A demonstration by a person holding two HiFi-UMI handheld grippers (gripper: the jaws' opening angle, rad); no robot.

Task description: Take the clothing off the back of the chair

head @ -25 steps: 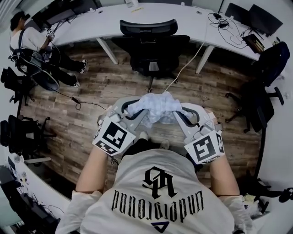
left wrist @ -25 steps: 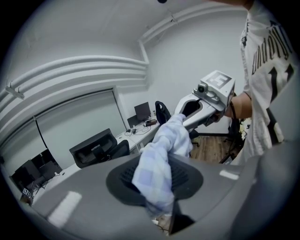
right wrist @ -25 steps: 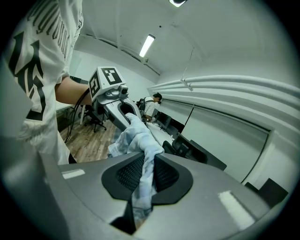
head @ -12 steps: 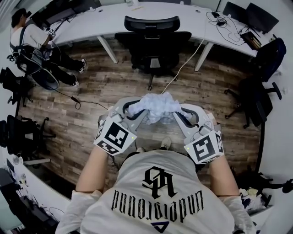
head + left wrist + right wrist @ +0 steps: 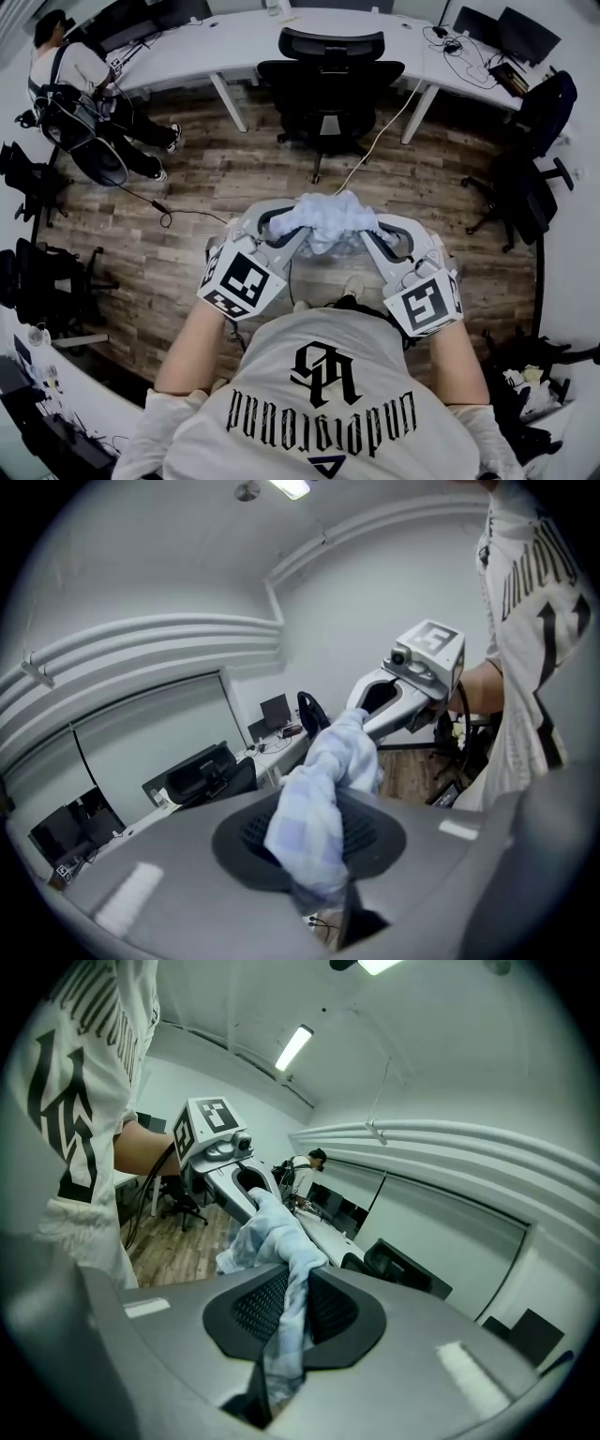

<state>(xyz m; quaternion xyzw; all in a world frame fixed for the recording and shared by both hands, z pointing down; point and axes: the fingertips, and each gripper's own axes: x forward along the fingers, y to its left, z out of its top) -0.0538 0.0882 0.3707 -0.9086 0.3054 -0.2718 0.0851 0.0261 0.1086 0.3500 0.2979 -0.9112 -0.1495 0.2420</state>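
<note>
A pale blue-and-white checked garment [image 5: 328, 220] hangs bunched between my two grippers in front of my body, above the wooden floor. My left gripper [image 5: 284, 228] is shut on its left end, and the cloth [image 5: 314, 817] fills the dark pads of that gripper [image 5: 319, 883]. My right gripper [image 5: 368, 234] is shut on the other end, with the fabric [image 5: 281, 1260] pinched between the pads of the same gripper [image 5: 281, 1344]. The black office chair [image 5: 328, 80] stands apart by the desk, its back bare.
A long curved white desk [image 5: 216, 42] runs along the top, with monitors [image 5: 511, 28] at the right. A seated person [image 5: 70, 80] is at the upper left. More black chairs [image 5: 525, 187] stand at the right and left edges. A cable [image 5: 375, 141] trails over the floor.
Both grippers have carried the garment away from the chair, which now sits a little higher and further right in the head view. The grip on the cloth is unchanged.
</note>
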